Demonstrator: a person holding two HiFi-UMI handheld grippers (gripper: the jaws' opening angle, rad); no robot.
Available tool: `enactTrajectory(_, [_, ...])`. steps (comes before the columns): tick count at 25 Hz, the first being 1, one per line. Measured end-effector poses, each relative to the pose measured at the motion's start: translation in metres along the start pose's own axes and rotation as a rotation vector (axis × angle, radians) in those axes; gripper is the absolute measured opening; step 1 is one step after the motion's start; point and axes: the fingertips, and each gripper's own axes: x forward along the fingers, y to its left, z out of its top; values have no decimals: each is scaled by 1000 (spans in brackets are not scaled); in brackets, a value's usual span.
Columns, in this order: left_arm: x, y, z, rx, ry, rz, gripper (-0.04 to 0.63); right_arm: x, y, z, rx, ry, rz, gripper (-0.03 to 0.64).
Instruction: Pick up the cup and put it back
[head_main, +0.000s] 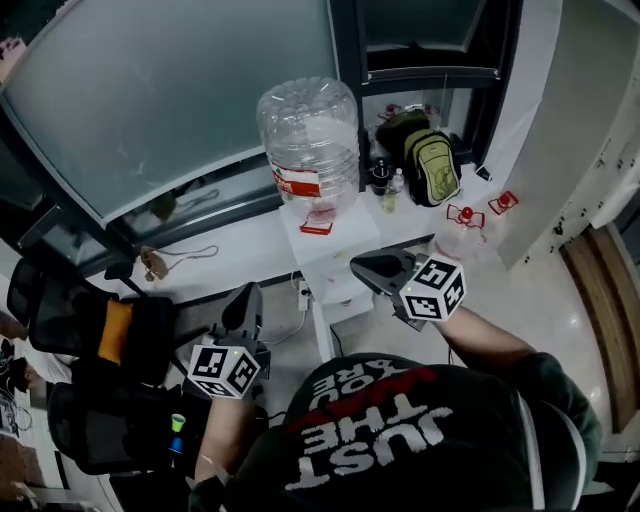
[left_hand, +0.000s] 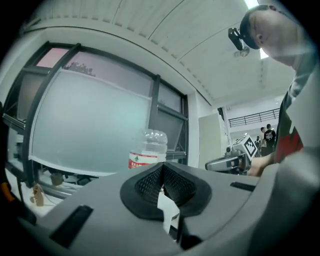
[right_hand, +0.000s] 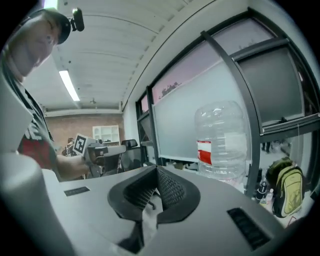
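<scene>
Far left of the head view: black mesh office chairs (head_main: 70, 310), not part of the task.

Lower left of centre: left gripper (head_main: 245, 300), pointing towards the window. Its own view shows the jaws closed tip to tip with nothing between them, so it is empty.

Upper centre: large clear plastic water bottle with a red label (head_main: 308, 130), upside down on a white dispenser cabinet (head_main: 335, 265). Both grippers are in front of it and touch nothing.

Right of centre: right gripper (head_main: 370, 268), pointing left across the cabinet top. Its jaws are pressed together and it is also empty.

Upper right: green and black backpack (head_main: 432, 165) on the white window ledge (head_main: 240, 250), beside some small bottles.

Cup: cannot find it for sure in any view. A pale see-through shape (head_main: 448, 243) just above the right gripper's marker cube, with small red bits nearby, might be it, but it is too faint to tell. No cup is between either pair of jaws.

Step, as a judgement: the pick-up has not begun, or the put-back is done; with both grippers empty the frames do not say which.

If starting, the next move calls for:
- finding the cup, probably to the right of the dispenser
- opening one pair of jaws wider than the cup wall
- lining up on it before closing
</scene>
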Motion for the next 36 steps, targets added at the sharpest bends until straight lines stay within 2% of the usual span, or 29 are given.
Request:
enactTrajectory(4, [5, -9, 21, 9, -33, -28, 8, -5, 3, 26, -13, -44, -1, 34])
enactTrajectory(8, [9, -15, 21, 17, -35, -43, 8, -6, 1, 35, -16, -60, 2, 34])
enactTrajectory(19, [12, -8, 13, -12, -24, -34, 8, 1, -4, 33, -55, -30, -3, 32])
enactTrajectory(36, [8, -4, 12, -20, -11, -31, 8, 12, 5, 38, -79, -27, 43, 32])
